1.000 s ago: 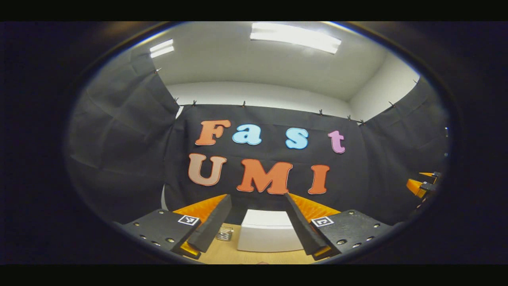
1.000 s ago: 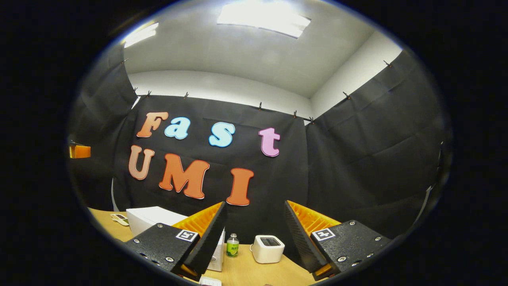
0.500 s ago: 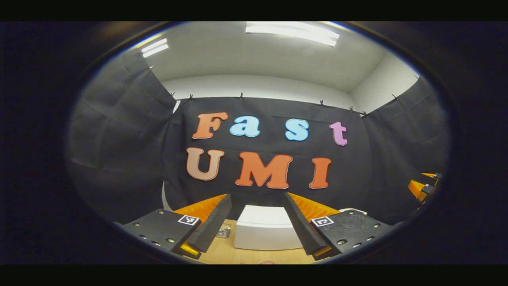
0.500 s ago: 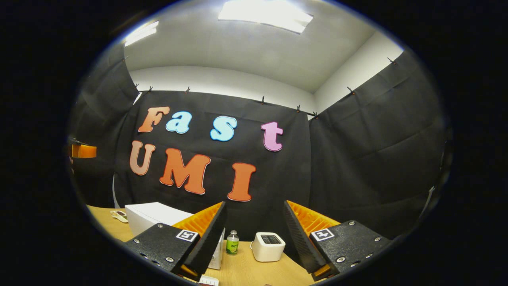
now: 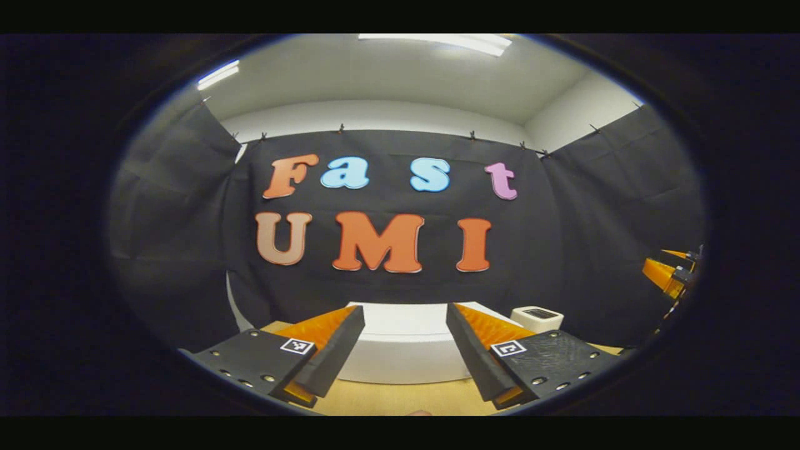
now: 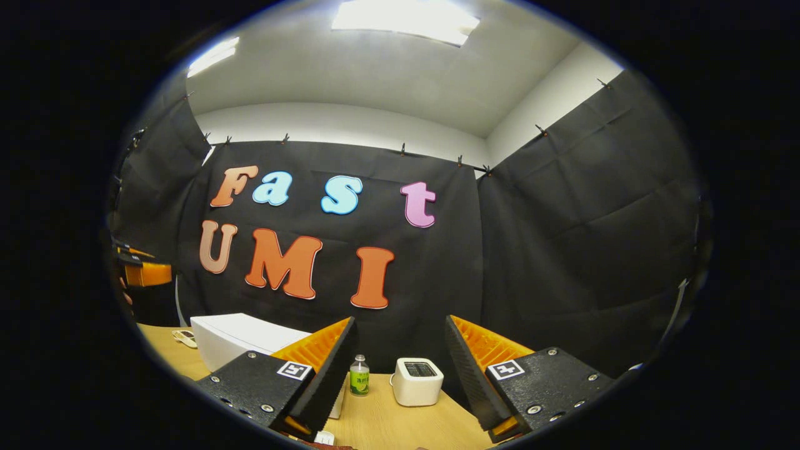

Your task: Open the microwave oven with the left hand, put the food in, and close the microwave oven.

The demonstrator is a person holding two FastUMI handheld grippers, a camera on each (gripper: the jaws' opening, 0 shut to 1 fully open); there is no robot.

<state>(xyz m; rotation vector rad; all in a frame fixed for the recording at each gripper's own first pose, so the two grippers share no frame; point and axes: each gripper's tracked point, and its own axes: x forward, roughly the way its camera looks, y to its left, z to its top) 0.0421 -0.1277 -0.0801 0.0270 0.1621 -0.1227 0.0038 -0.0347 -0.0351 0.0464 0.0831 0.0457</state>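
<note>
1. Left gripper view: my left gripper [image 5: 405, 340] has its fingers apart, holding nothing; the white microwave oven [image 5: 406, 356] stands on the wooden table [image 5: 400, 400] just beyond.
2. Right gripper view: my right gripper [image 6: 400, 362] is also spread and empty; the microwave oven [image 6: 234, 340] is left, a small bottle [image 6: 359, 376] and a white box [image 6: 417, 380] beside it.

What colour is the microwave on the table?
White; the microwave shows best in the left gripper view.

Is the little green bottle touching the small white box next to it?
Apart. In the right gripper view, a strip of wooden table shows between the bottle and the small white box.
</note>
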